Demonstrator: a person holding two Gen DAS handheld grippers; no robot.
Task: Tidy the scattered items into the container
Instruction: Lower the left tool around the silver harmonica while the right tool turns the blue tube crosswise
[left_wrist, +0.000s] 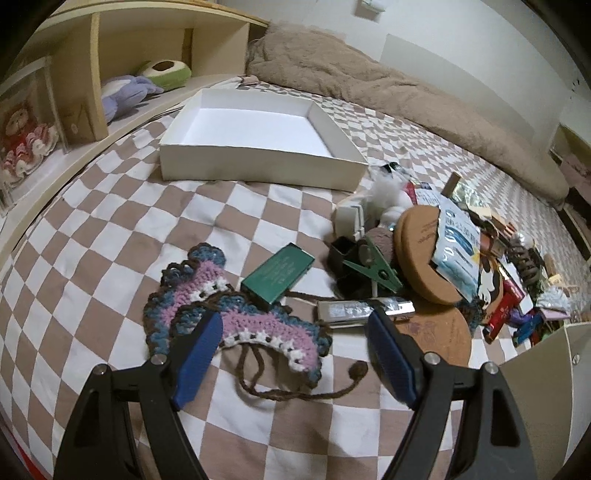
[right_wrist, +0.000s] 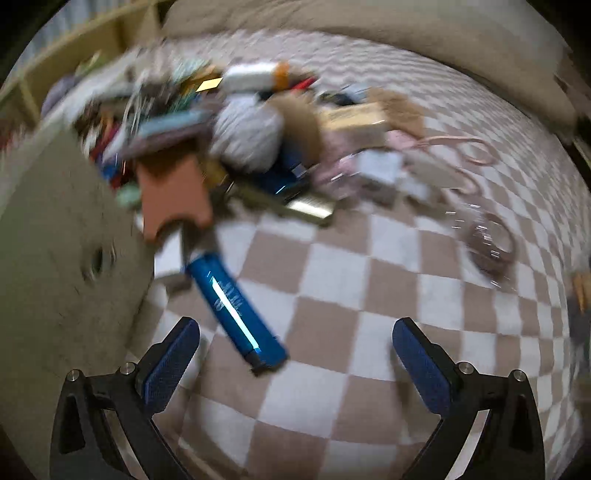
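Nearest to the left gripper (left_wrist: 291, 328), its blue fingers (left_wrist: 201, 343) spread wide and grasping nothing, lies a crocheted piece (left_wrist: 236, 321) on the checked bed cover (left_wrist: 110, 229). It is a curved band of purple, teal and white yarn with a brown edge and trailing brown cords, directly between and just beyond the fingertips. It should be light, soft and floppy, so a pinch across the thick middle of the band looks safer than catching a cord, which would likely let it dangle and snag. Just behind it rests a green box (left_wrist: 277, 275), probably stiff and easy to grip across its narrow sides, and beside that a shiny flat case (left_wrist: 354, 308). Farther right is a heap of mixed clutter (left_wrist: 443, 251). Beyond everything sits the white box (left_wrist: 258, 140), with nothing in it, near the shelf (left_wrist: 74, 74).

The right gripper (right_wrist: 295, 339) is likewise released, hovering over the cover with a glossy blue tube (right_wrist: 236, 310) near its left finger; that tube looks smooth and possibly slippery. This view is blurred, so the pile beyond is hard to read.
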